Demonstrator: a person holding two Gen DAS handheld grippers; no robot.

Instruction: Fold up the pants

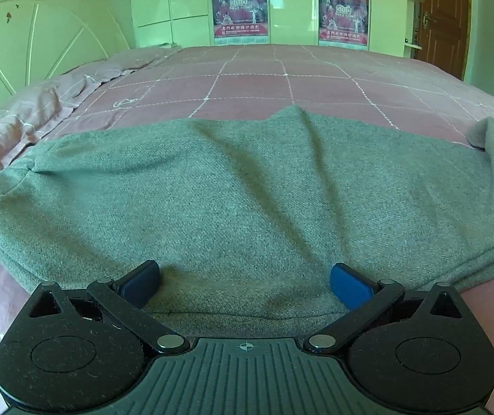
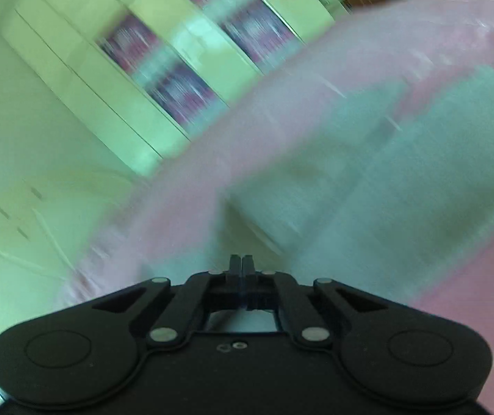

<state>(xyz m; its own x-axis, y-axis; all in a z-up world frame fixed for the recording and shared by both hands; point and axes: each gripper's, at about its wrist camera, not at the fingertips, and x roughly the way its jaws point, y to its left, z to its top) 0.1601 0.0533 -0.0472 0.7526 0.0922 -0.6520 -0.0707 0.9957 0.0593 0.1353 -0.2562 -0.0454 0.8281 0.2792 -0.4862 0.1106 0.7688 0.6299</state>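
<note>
Grey pants [image 1: 247, 190] lie spread across the near part of a pink checked bed [image 1: 281, 76], folded into a wide band with creases running toward me. My left gripper [image 1: 245, 285] stands open low over the near edge of the pants, its blue pads [image 1: 347, 285] wide apart with cloth lying between them, not pinched. In the blurred right wrist view the pants [image 2: 402, 173] show as a grey mass to the right. My right gripper [image 2: 242, 264] is shut, its fingers together with nothing visible between them.
A white headboard [image 1: 28, 48] stands at the left of the bed. Pale wardrobes with two red posters [image 1: 240, 7] line the far wall, and a brown door [image 1: 444, 14] is at the far right. A rumpled pink pillow area [image 1: 39, 110] lies by the headboard.
</note>
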